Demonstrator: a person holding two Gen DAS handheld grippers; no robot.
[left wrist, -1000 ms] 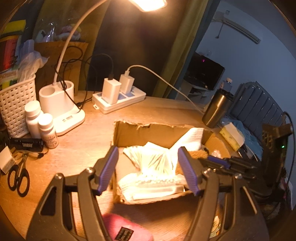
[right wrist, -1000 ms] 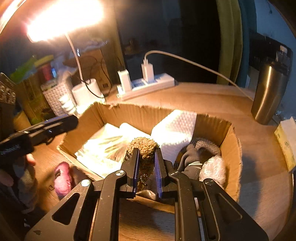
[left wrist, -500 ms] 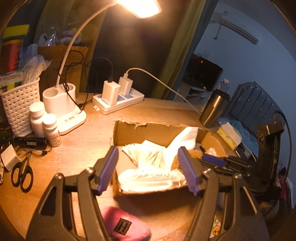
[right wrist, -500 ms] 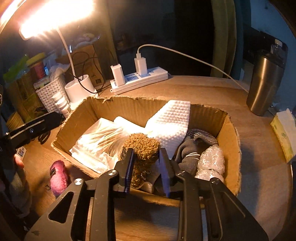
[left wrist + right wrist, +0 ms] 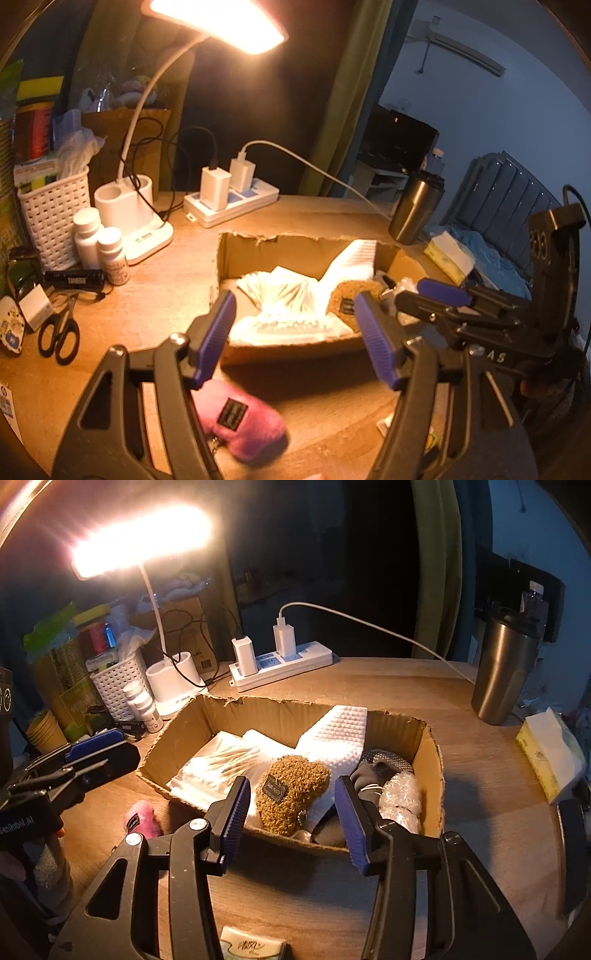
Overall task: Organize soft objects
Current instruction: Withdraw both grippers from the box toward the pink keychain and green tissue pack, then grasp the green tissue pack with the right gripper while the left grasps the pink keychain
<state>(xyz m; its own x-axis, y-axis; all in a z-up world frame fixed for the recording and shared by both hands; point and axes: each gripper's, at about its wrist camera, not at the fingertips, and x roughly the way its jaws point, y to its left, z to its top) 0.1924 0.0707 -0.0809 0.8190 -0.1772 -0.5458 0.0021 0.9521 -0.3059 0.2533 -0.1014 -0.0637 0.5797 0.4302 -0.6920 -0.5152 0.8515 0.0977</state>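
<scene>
Wooden desk, scissors left view only, grey glove right view only

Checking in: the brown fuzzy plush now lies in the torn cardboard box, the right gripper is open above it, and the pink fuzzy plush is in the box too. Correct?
Not quite. The pink fuzzy plush is not in the torn cardboard box; it lies on the wooden table outside the box's near wall, as the right wrist view shows. The brown fuzzy plush does lie in the box, and the right gripper, whose jaws have just been opening, is open above it.

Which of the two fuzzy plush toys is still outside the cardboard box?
The pink plush toy. It lies on the table in front of the cardboard box, at its left corner, while the brown plush toy rests inside it.
</scene>
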